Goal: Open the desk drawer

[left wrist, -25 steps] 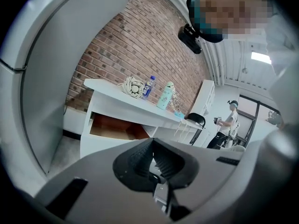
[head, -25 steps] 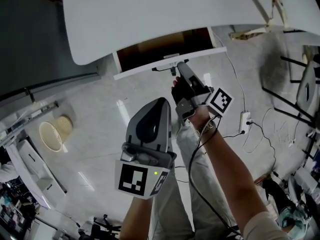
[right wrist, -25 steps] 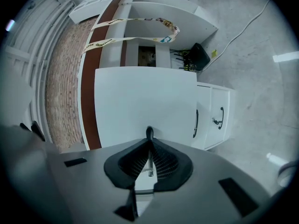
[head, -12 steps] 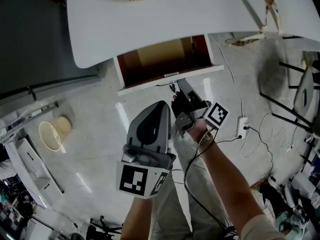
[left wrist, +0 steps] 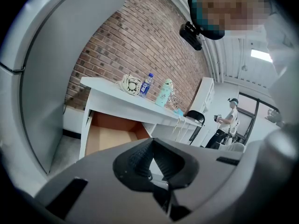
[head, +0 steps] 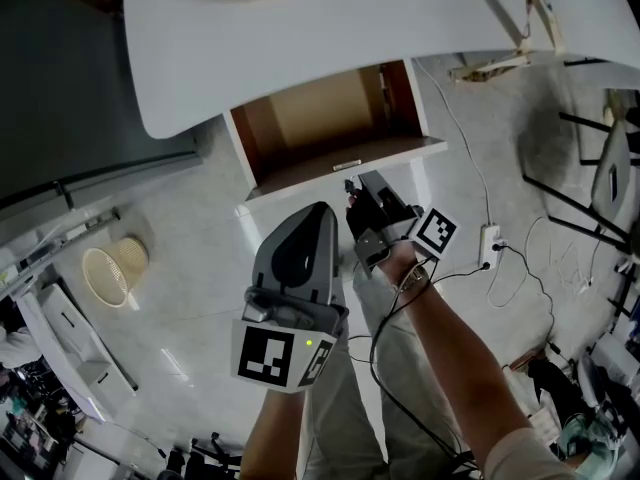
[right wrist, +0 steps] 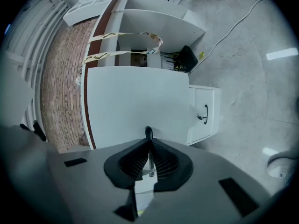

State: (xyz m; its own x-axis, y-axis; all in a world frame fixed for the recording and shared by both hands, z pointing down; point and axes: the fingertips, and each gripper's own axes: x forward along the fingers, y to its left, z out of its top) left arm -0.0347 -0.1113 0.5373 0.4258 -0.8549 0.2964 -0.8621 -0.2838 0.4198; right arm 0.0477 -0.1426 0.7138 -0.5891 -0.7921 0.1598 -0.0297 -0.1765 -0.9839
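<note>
2 grippers in play: the right gripper (head: 352, 186) works the drawer (head: 320, 118); the left gripper (head: 322, 213) waits nearer the person, to the left.
Right claw: nearly closed, with its ribbed pads clamped on the thin metal handle (right wrist: 148, 134) of the white drawer front (right wrist: 135, 101).
Left claw: the pads meet at the tips with nothing between them; it holds nothing and points toward the desk.
Drawer place: under the near edge of the white desk (head: 400, 18), left of centre, with its brown inside showing and no contents to be seen.
Just changed: 1 second ago only a narrow dark slot showed behind the front panel; now the panel stands well clear of the desk edge and most of the brown floor is exposed. The right gripper has come back toward the person with it.
Left gripper change: none to see.
Task meaning: the drawer looks mostly open. Probably little remains beyond a short further pull, if any, and letting go of the handle.
</note>
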